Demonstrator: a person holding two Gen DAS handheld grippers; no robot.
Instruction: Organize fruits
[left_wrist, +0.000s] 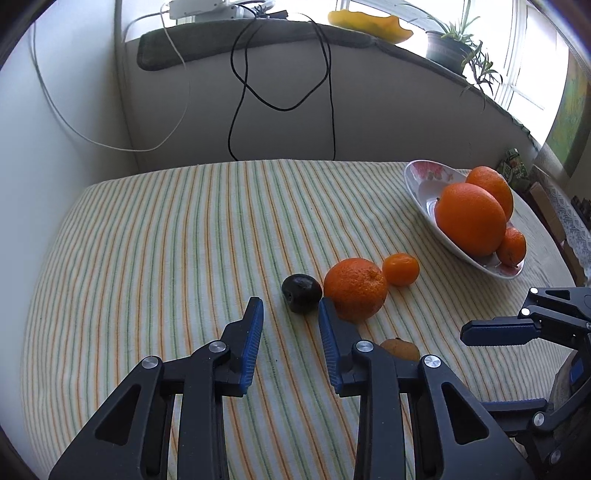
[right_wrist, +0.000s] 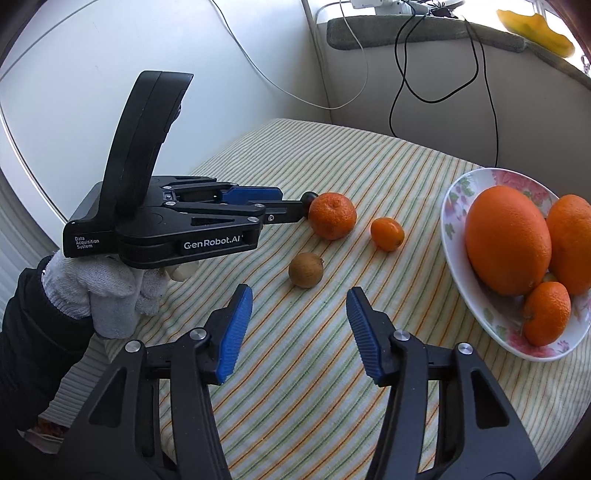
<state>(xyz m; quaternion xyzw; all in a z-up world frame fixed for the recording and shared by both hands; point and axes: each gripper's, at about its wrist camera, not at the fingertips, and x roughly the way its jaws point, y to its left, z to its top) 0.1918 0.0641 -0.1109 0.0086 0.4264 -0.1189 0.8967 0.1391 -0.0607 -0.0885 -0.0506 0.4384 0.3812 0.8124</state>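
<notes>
Blue-padded fingers of the left gripper (left_wrist: 291, 314) fill the near edge of its own view, jaws partly open and empty, with the dark plum (left_wrist: 301, 292) lying just beyond the tips and roughly between them; that aim suggests the plum is the fruit being reached for. Touching the plum on its right sits a large tangerine (left_wrist: 355, 288), crowding the right-hand finger, so a close on the plum would likely have to slip in beside it. A small tangerine (left_wrist: 400, 269) lies just right of that, and a brown kiwi (right_wrist: 306, 270) rests nearer, apart from the row. The right gripper (right_wrist: 299, 326) hangs above the striped tablecloth (right_wrist: 314, 387) with its jaws moderately open and nothing between them, lined up toward the kiwi, probably its own target. Farther right, the flowered oval dish (right_wrist: 452, 206) already carries two big oranges and a tangerine, so it seems to be where the loose fruit belongs. A gloved hand (right_wrist: 107, 295) grips the left tool from below. Cables hang down the far wall.
</notes>
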